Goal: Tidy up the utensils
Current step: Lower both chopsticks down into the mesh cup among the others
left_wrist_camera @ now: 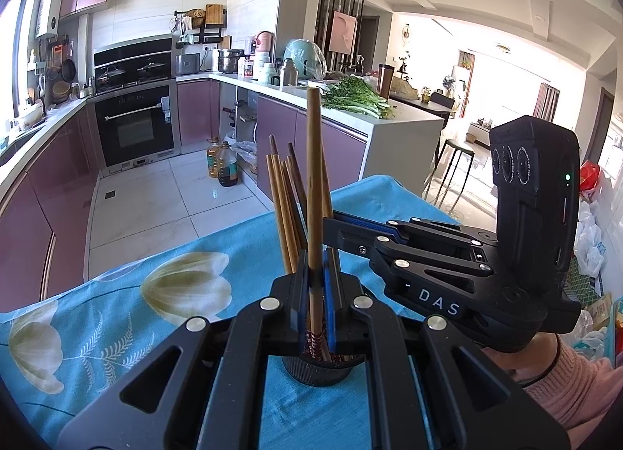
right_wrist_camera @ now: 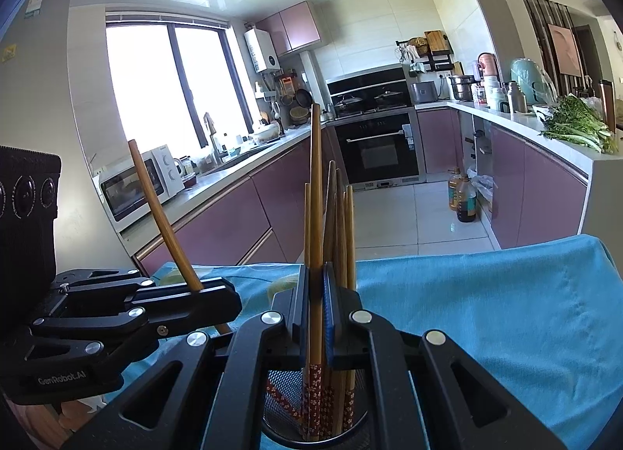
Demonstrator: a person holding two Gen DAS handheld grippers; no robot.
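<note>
Both grippers meet over the black mesh holder (right_wrist_camera: 315, 407) on the bench (right_wrist_camera: 486, 313), which is draped in a blue floral cloth. Your left gripper (left_wrist_camera: 316, 294) has its fingers closed tight on one wooden chopstick (left_wrist_camera: 313, 193), held nearly upright, its patterned lower end dipping toward the holder's rim. Your right gripper (right_wrist_camera: 316, 313) is clamped the same way on another chopstick (right_wrist_camera: 316, 216), whose red flowered end reaches down inside the holder. From the right wrist camera the left gripper's chopstick leans away from the holder, toward the window.

The job looks well along: a bundle of chopsticks (right_wrist_camera: 340, 224) already stands in the holder, patterned ends down, just behind your right gripper's fingers. What seems left is to let go of the two you hold so that they settle among the rest.

Much stays out of sight. Each gripper's body covers the near side of the holder, so its base and how deep the held tips sit cannot be read. Whether the left chopstick's end is inside the rim or just above it is unclear. No loose utensils show on the cloth beside the holder, though the bench's near edge is cut off.
</note>
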